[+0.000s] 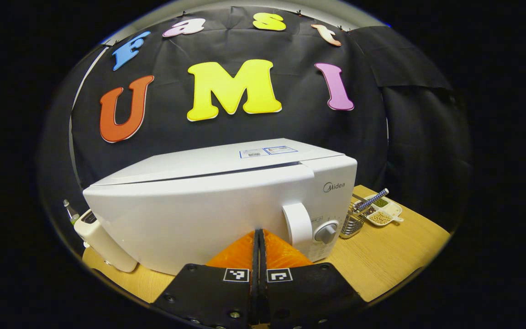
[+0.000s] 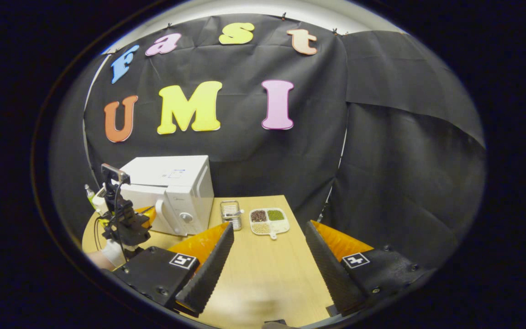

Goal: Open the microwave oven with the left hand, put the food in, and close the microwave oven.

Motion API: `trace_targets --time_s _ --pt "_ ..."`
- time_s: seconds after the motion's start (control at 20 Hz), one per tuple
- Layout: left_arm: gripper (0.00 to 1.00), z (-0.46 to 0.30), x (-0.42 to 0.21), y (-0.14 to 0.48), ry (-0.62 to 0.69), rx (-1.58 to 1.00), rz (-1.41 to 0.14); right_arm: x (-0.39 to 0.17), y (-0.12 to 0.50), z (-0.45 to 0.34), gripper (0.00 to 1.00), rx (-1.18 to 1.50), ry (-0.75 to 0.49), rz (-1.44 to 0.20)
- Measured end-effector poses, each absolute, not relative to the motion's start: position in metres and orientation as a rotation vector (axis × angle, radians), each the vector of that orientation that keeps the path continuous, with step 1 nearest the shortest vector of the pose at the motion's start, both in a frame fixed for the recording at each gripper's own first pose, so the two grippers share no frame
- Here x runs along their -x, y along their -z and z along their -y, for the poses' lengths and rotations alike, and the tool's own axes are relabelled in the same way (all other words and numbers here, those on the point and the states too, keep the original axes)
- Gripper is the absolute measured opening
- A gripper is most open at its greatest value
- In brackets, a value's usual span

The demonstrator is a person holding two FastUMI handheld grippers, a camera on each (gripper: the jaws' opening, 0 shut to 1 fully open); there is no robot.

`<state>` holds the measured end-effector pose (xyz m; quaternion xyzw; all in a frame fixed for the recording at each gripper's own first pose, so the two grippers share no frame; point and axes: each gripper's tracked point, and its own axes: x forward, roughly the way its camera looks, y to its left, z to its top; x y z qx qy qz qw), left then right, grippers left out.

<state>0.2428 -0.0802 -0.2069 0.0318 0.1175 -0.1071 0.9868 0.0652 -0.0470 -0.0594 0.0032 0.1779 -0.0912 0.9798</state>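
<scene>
The white microwave [image 1: 208, 201] stands on the wooden table [image 1: 395, 251] with its door closed, its handle [image 1: 297, 224] beside a round knob [image 1: 326, 232]. My left gripper [image 1: 259, 233] is shut with nothing in it, close in front of the door and just left of the handle. The right gripper view shows the microwave [image 2: 171, 192] at the left, with the left gripper [image 2: 146, 214] and the hand [image 2: 107, 256] holding it before the door. My right gripper [image 2: 270, 226] is open and empty above the table. The food, a white divided dish [image 2: 270, 220] of beans and grains, lies beyond its fingertips.
A small wire rack [image 2: 231, 214] stands between the microwave and the dish, and a striped stick [image 1: 372, 199] rests across them. Left of the microwave are a white appliance [image 1: 103, 242] and a small bottle [image 1: 70, 211]. The black cloth wall closes off the back and right.
</scene>
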Motion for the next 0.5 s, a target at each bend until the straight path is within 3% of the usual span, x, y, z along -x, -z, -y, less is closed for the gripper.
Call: trace_targets --time_s 0.05,0.4,0.45,0.5 --pt "0.0 0.08 -0.242 0.207 0.216 -0.063 -0.237 -0.065 0.059 0.046 1.0 -0.007 0.186 -0.357" --pt "0.0 0.088 -0.255 0.21 0.201 -0.049 -0.262 -0.045 0.056 0.045 1.0 -0.006 0.211 -0.349" --pt "0.0 0.083 -0.248 0.21 0.194 -0.056 -0.259 -0.04 0.057 0.046 0.92 0.0 0.219 -0.353" --pt "0.0 0.085 -0.247 0.213 0.192 -0.068 -0.264 -0.035 0.057 0.045 1.0 -0.002 0.221 -0.353"
